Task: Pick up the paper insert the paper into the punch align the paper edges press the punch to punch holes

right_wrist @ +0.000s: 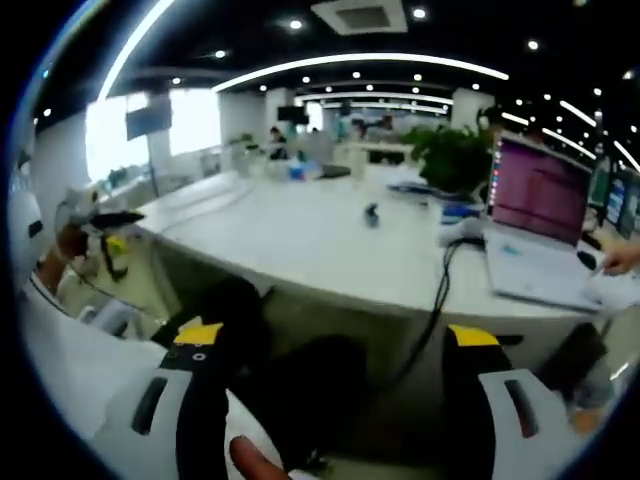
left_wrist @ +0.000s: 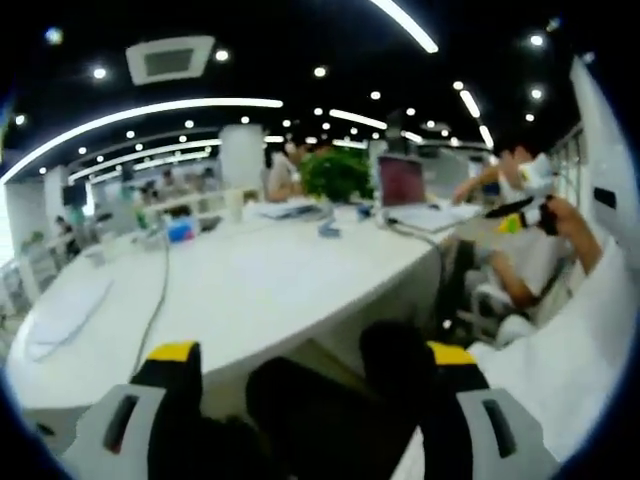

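My left gripper (left_wrist: 312,355) is open, its yellow-tipped black jaws wide apart with nothing between them. It points at a long white table (left_wrist: 260,280), where a flat white sheet-like thing (left_wrist: 65,312) lies at the left end; blur hides what it is. My right gripper (right_wrist: 335,335) is open too and holds nothing, facing the same table (right_wrist: 300,240) from below its edge. A fingertip (right_wrist: 250,455) shows at the bottom between its jaws.
A laptop (left_wrist: 405,185) (right_wrist: 540,195), a green plant (left_wrist: 335,172) (right_wrist: 450,155) and cables (left_wrist: 160,290) (right_wrist: 440,290) are on the table. Dark chairs (left_wrist: 320,400) (right_wrist: 230,310) stand under its edge. A white-sleeved hand holds a black-and-yellow tool (left_wrist: 522,212) (right_wrist: 105,225). People sit further back.
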{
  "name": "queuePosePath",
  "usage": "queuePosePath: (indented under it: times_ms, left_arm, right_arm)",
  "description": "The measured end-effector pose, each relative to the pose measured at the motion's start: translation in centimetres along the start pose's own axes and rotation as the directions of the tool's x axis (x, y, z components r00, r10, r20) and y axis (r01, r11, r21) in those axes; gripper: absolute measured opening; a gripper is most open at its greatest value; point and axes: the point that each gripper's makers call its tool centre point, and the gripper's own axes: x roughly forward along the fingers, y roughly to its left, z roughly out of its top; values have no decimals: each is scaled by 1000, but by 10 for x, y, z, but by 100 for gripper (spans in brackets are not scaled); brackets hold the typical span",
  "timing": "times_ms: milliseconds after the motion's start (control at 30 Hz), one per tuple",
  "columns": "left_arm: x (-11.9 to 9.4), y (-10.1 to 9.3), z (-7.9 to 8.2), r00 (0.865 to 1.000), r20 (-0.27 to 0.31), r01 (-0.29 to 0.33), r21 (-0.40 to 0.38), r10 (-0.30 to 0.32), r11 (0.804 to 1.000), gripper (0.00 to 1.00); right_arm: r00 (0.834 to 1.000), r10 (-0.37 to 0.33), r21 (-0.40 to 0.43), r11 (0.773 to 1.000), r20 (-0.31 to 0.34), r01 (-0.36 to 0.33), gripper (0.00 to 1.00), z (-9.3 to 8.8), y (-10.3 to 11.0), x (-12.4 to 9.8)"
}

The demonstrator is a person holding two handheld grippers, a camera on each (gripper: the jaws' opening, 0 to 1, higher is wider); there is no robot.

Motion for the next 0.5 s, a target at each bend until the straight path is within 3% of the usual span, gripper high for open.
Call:
queuePosePath:
  times_ms: [500]
  left_arm:
    - [-6,0,1,1000,6,-22,18,22,1000,89]
  right_arm:
    - [1000,-1,9,1000,25,1,90,0,5,-8]
